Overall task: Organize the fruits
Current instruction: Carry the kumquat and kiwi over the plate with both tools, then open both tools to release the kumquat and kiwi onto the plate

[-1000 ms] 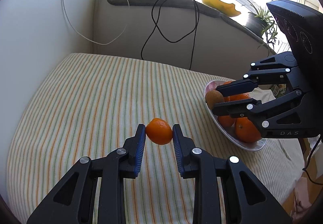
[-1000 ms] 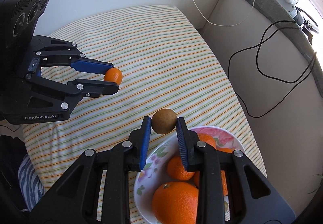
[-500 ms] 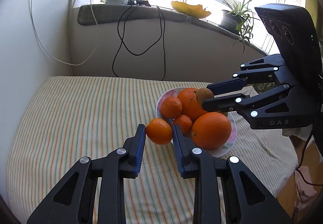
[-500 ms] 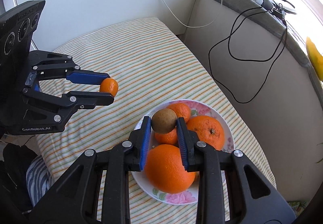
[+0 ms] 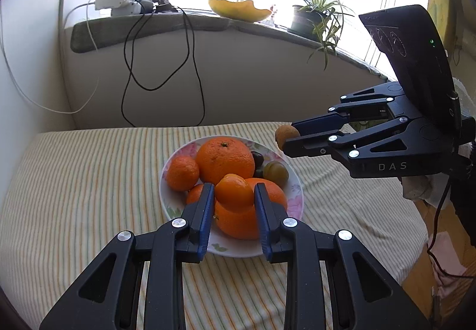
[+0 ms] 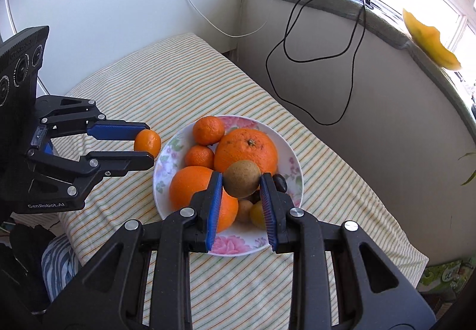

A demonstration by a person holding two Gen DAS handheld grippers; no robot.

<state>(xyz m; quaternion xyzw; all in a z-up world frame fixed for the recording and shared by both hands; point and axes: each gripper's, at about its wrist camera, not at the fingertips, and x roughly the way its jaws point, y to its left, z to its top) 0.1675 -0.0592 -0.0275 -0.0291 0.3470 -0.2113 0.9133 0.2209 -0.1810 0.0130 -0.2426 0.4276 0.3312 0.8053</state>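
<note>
A flowered white plate (image 5: 293,181) (image 6: 293,162) on the striped tablecloth holds oranges, small mandarins and a few small dark and yellow fruits. My left gripper (image 5: 234,196) is shut on a small mandarin (image 5: 234,192) and holds it above the plate's near side; it also shows in the right wrist view (image 6: 148,143), beside the plate's left rim. My right gripper (image 6: 241,184) is shut on a brown kiwi (image 6: 241,178) above the plate's fruit; it also shows in the left wrist view (image 5: 287,136) at the plate's right.
The striped table (image 5: 89,181) stands against a white wall and a low ledge (image 5: 178,23) with a power strip and hanging black cables (image 5: 190,62). A potted plant (image 5: 315,17) and a melon rind (image 5: 241,10) sit on the ledge. The table edge drops off at the right.
Both grippers have kept their fruit and turned toward the plate. The mandarin is now over the plate's near side and the kiwi sits over the fruit pile.
</note>
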